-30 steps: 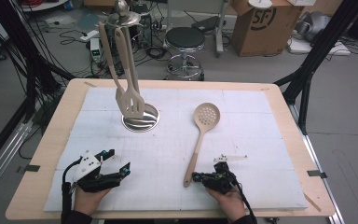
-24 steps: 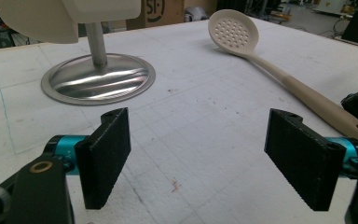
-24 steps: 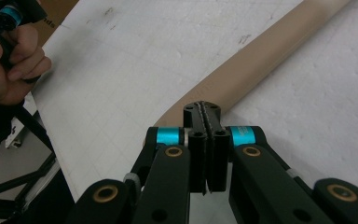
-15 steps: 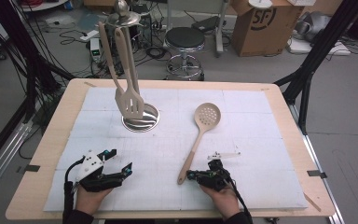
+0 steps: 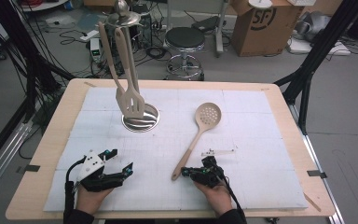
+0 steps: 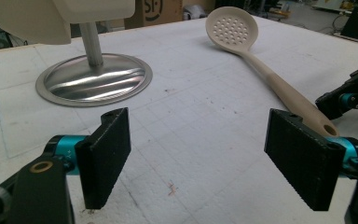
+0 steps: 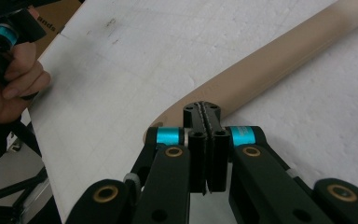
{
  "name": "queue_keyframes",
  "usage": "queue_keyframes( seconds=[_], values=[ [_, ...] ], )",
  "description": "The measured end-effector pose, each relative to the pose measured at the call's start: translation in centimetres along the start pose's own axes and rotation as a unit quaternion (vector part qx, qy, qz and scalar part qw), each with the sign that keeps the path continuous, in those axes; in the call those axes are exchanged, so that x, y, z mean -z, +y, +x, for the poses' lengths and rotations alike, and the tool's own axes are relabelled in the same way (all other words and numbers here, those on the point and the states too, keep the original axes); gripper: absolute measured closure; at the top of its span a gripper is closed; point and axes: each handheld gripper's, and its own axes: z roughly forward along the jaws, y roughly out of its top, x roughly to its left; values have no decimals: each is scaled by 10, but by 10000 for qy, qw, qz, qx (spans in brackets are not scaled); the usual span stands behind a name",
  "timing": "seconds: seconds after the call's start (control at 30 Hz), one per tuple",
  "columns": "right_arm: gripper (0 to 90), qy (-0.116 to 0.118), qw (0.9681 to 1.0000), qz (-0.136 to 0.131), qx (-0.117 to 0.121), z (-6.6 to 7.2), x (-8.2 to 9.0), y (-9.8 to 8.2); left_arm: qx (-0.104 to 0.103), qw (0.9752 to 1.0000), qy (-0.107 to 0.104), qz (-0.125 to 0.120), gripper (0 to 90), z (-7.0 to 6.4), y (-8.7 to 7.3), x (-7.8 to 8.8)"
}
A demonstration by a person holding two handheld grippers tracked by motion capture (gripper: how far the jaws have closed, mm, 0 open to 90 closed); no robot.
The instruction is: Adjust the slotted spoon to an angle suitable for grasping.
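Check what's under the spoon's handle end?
White mat lies under the spoon. The shut right gripper sits at the handle end, covering its edge; contact can't be told.

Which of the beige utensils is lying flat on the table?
The perforated spoon, lying diagonally by the right tongs. The other utensils, including the slotted turner, hang on the metal stand.

Hand-held gripper [image 7: 207, 122] — jaws pressed together — tips against the spoon handle [image 7: 261, 70].

slotted spoon [image 5: 199, 133]: beige, round holes
stand base [image 5: 141, 122]: shiny silver
table cover [image 5: 261, 140]: white, faint grid
jaws: black, cyan hubs
stool [image 5: 185, 39]: black seat
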Motion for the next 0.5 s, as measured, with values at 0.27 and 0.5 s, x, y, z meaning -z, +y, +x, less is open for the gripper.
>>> queue_keyframes(
  seconds=[0.27, 0.5],
  values=[
    [896, 11, 10000, -6, 3, 3, -10, 6, 19, 10000, -4, -4, 231, 0, 0, -1],
    [896, 3, 10000, -1, 27, 5, -17, 10, 1, 10000, -18, 4, 231, 0, 0, -2]
  ],
)
